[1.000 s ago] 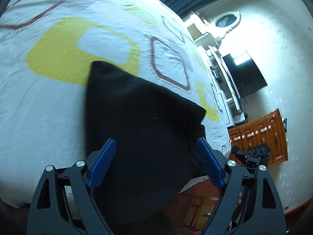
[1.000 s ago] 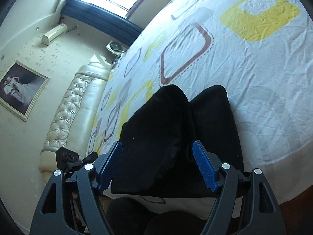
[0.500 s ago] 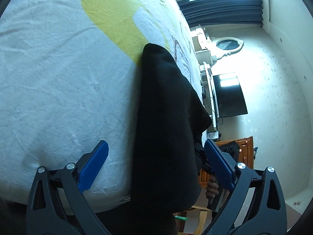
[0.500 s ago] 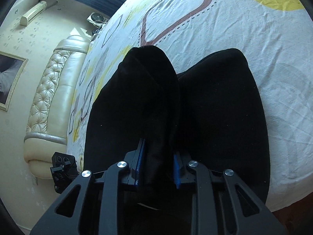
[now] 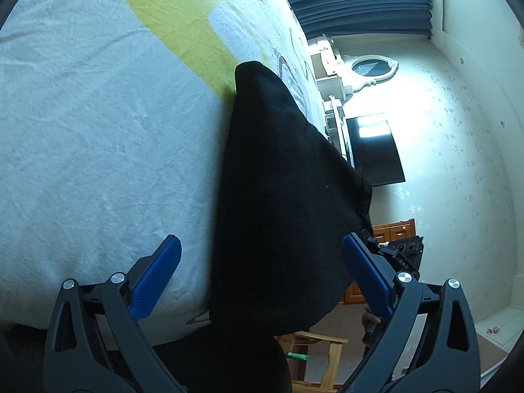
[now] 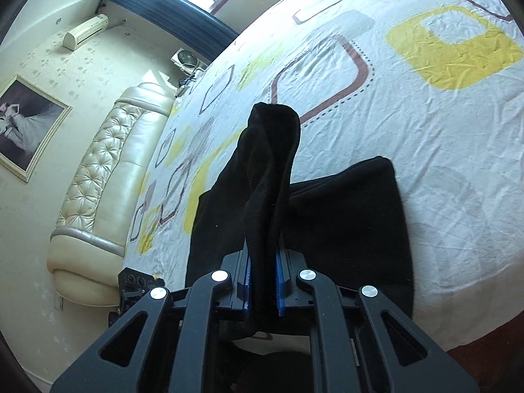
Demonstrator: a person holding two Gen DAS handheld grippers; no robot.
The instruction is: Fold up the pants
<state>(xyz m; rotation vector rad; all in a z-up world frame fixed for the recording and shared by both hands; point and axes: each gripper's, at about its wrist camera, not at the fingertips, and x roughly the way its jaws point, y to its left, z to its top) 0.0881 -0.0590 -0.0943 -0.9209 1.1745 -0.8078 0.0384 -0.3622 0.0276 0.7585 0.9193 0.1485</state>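
Black pants (image 5: 278, 180) lie at the near edge of the patterned bed sheet (image 5: 98, 131), with part hanging over the edge. My left gripper (image 5: 261, 240) is open and straddles the near end of the pants, its blue pads clear of the cloth on both sides. In the right wrist view, my right gripper (image 6: 263, 262) has its jaws closing on a bunched ridge of the pants (image 6: 271, 150), which stands up off the bed. The rest of the pants (image 6: 344, 229) lies flat to either side.
The bed sheet (image 6: 425, 131) stretches far beyond the pants. A padded cream headboard (image 6: 98, 180) is at the left. A television (image 5: 373, 150), a wooden cabinet (image 5: 393, 229) and a wooden chair (image 5: 327, 344) stand off the bed's right side.
My right gripper went from wide open to clamped on a ridge of the pants and raised it. My left gripper dropped lower over the pants' edge, rolled, and spread a little wider.
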